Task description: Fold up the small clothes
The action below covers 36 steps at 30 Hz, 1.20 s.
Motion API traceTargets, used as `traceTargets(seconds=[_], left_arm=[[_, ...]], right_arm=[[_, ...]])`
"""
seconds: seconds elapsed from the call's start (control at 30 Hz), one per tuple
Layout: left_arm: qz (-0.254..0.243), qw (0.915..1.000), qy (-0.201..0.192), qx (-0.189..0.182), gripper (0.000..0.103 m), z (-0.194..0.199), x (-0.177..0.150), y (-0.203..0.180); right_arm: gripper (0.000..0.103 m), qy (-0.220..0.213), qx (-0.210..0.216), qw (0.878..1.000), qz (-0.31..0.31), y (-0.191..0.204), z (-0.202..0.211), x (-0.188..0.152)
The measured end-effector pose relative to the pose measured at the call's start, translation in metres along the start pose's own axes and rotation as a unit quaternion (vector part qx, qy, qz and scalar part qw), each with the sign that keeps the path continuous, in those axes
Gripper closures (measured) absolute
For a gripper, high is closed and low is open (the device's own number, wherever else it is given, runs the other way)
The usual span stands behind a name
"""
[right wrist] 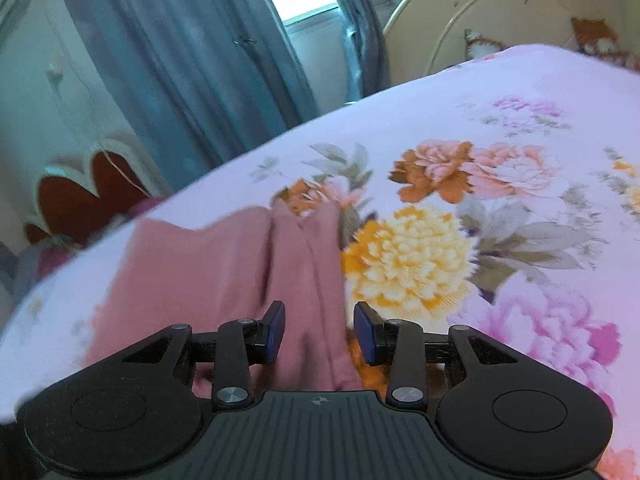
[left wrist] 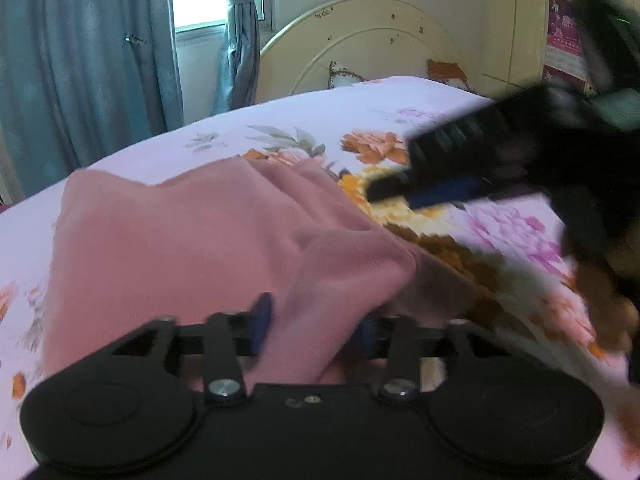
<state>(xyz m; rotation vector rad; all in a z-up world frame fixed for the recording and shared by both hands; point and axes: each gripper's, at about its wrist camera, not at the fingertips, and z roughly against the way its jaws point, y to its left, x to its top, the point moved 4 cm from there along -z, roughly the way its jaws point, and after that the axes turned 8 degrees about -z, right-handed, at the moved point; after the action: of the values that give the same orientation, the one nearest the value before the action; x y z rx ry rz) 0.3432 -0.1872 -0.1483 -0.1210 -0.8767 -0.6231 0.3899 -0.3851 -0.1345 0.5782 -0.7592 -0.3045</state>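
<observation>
one pink garment (left wrist: 192, 240), two tools, two pillows, one bed (right wrist: 460, 92).

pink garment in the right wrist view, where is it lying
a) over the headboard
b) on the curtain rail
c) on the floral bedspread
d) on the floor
c: the pink garment lies spread on the floral bedspread, under the right gripper, with the headboard beyond it.

Ahead and to the right of the right gripper's fingers (right wrist: 366, 334), the flowered bedspread (right wrist: 500, 120) lies bare up to the headboard (right wrist: 480, 4). The pink cloth (right wrist: 224, 264) lies heaped ahead and to their left. The right gripper (left wrist: 390, 188) itself crosses above the bed, ahead-right of the left gripper's fingers (left wrist: 262, 316).
</observation>
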Motion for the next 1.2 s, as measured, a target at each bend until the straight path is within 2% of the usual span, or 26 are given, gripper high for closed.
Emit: traceTargets(seconds=[0.07, 0.17, 0.33, 0.53, 0.7, 0.8, 0.83, 0.87, 0.97, 1.2], left_arm=[[0.011, 0.9999, 0.003, -0.002, 0.042, 0.011, -0.005, 0.004], [0.05, 0.9987, -0.001, 0.009, 0.041, 0.032, -0.01, 0.027], [0.121, 0.9908, -0.005, 0.061, 0.04, 0.061, -0.019, 0.075], [0.172, 0.9802, -0.006, 0.097, 0.041, 0.062, -0.025, 0.112], [0.196, 0.975, -0.013, 0.103, 0.04, 0.05, -0.02, 0.131], [0.209, 0.9724, -0.013, 0.104, 0.04, 0.039, -0.017, 0.139], [0.212, 0.9718, -0.013, 0.103, 0.04, 0.035, -0.016, 0.141], [0.213, 0.9715, -0.013, 0.103, 0.04, 0.033, -0.015, 0.141], [0.209, 0.9721, -0.013, 0.105, 0.04, 0.025, -0.012, 0.143], [0.195, 0.976, -0.032, 0.092, 0.041, 0.025, 0.002, 0.133]], right_arm=[[0.065, 0.009, 0.024, 1.0, 0.0, 0.009, -0.004, 0.002], [0.065, 0.037, 0.053, 0.998, 0.01, 0.025, -0.02, 0.0], [0.065, 0.056, 0.052, 0.996, 0.04, 0.039, -0.05, -0.004], [0.065, 0.07, 0.032, 0.995, 0.06, 0.038, -0.087, -0.001], [0.065, 0.099, 0.065, 0.992, 0.042, 0.034, -0.095, -0.004], [0.066, 0.104, 0.066, 0.991, 0.054, 0.039, -0.096, -0.005], [0.072, 0.105, 0.066, 0.991, 0.053, 0.039, -0.097, -0.005], [0.093, 0.109, 0.07, 0.99, 0.047, 0.039, -0.1, -0.003], [0.093, 0.097, 0.067, 0.992, 0.054, 0.042, -0.094, -0.001], [0.094, 0.021, 0.045, 0.994, 0.095, 0.043, -0.046, 0.024]])
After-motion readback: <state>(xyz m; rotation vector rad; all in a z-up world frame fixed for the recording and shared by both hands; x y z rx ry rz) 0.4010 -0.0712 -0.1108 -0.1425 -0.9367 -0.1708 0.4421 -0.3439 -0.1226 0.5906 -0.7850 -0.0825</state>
